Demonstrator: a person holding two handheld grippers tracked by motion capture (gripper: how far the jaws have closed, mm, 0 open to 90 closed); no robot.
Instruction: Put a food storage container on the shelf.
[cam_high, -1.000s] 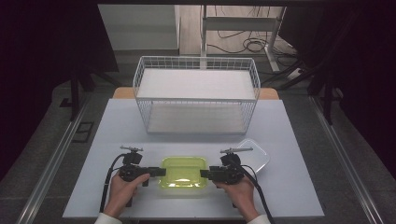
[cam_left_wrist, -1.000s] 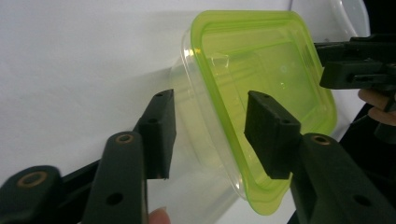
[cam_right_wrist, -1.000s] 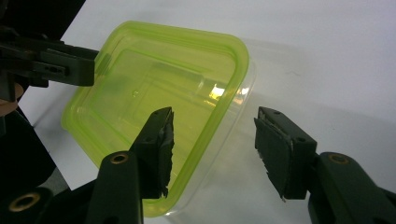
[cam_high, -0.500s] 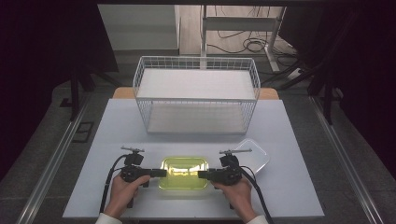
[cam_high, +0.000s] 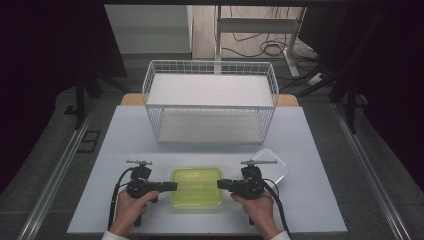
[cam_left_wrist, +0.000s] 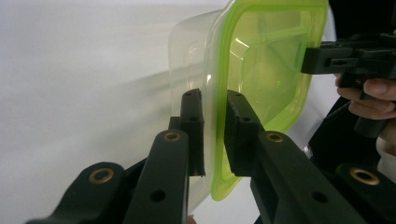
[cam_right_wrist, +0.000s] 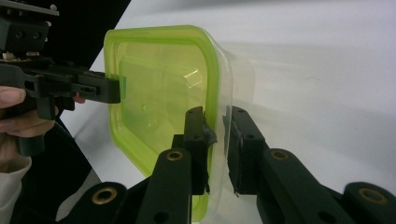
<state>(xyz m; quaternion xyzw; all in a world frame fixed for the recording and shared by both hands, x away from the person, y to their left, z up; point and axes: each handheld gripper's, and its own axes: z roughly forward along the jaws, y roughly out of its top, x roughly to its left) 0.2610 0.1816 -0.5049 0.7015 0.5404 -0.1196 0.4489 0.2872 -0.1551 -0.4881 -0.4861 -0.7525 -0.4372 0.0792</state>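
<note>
A clear plastic container with a lime-green lid (cam_high: 197, 186) lies on the white table near its front edge. My left gripper (cam_high: 172, 186) meets its left edge and my right gripper (cam_high: 221, 184) its right edge, each held level in a hand. In the left gripper view, my left gripper (cam_left_wrist: 214, 100) has the lid's green rim (cam_left_wrist: 217, 140) pinched between its pads. My right gripper (cam_right_wrist: 215, 116) clamps the opposite rim (cam_right_wrist: 212, 93). Both pairs of jaws have just been closing, with the rim between them.
A white wire basket (cam_high: 210, 100) with a pale liner stands at the back of the table (cam_high: 100, 150). A clear, lidless tub (cam_high: 274, 165) lies just behind my right gripper. The table's front edge runs right under the hands.
Both pairs of jaws have narrowed onto the container's left and right rims. The hands and the container have stayed where they were.
</note>
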